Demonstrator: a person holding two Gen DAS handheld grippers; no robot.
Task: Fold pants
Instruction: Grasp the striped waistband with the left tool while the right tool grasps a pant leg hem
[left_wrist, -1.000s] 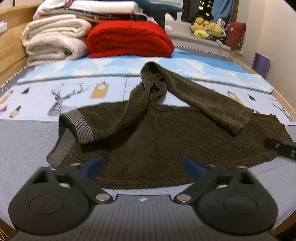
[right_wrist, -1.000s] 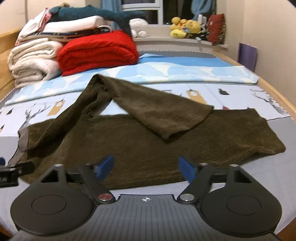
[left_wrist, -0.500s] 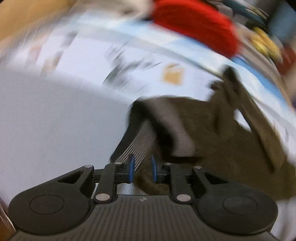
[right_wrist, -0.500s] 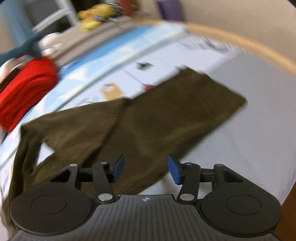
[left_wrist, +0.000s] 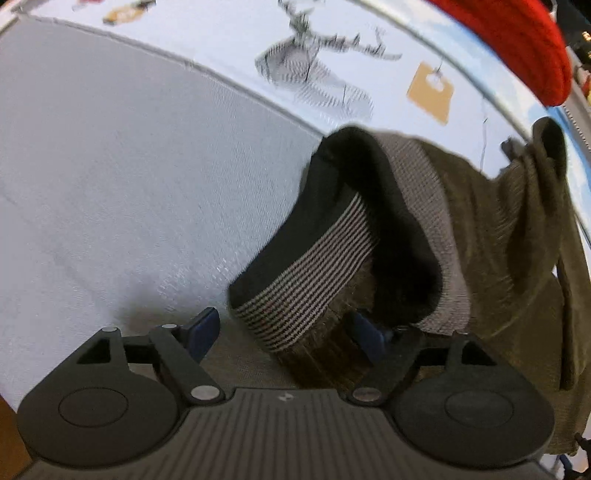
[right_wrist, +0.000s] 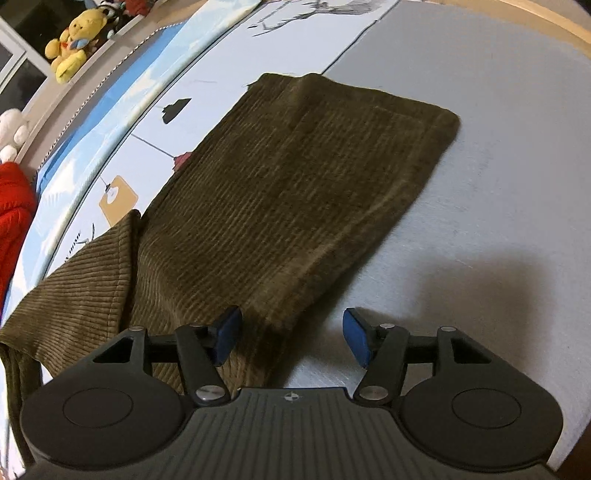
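Olive-brown corduroy pants (right_wrist: 295, 192) lie flat on the bed, one leg folded over the other. In the left wrist view their grey striped waistband (left_wrist: 314, 280) stands open, dark inside. My left gripper (left_wrist: 284, 332) points steeply down at it; its jaws are opening, with the waistband's near corner between the blue pads (left_wrist: 203, 328) and no pad pressing on it. In the right wrist view my right gripper (right_wrist: 291, 336) hangs over the near edge of the leg, short of the hem (right_wrist: 439, 125). Its jaws are opening slightly, the cloth's edge between them, ungripped.
The bed has a grey cover (left_wrist: 110, 166) near me and a pale sheet with a deer print (left_wrist: 314, 74) beyond. A red folded blanket (left_wrist: 517, 44) lies at the far side. A yellow plush toy (right_wrist: 74, 44) sits on the sill. The wooden bed frame (right_wrist: 546, 14) curves past the hem.
Both grippers swung apart and tipped down, the left to the waistband end, the right toward the leg hem. The left jaws narrowed half a second ago and stand wide again.
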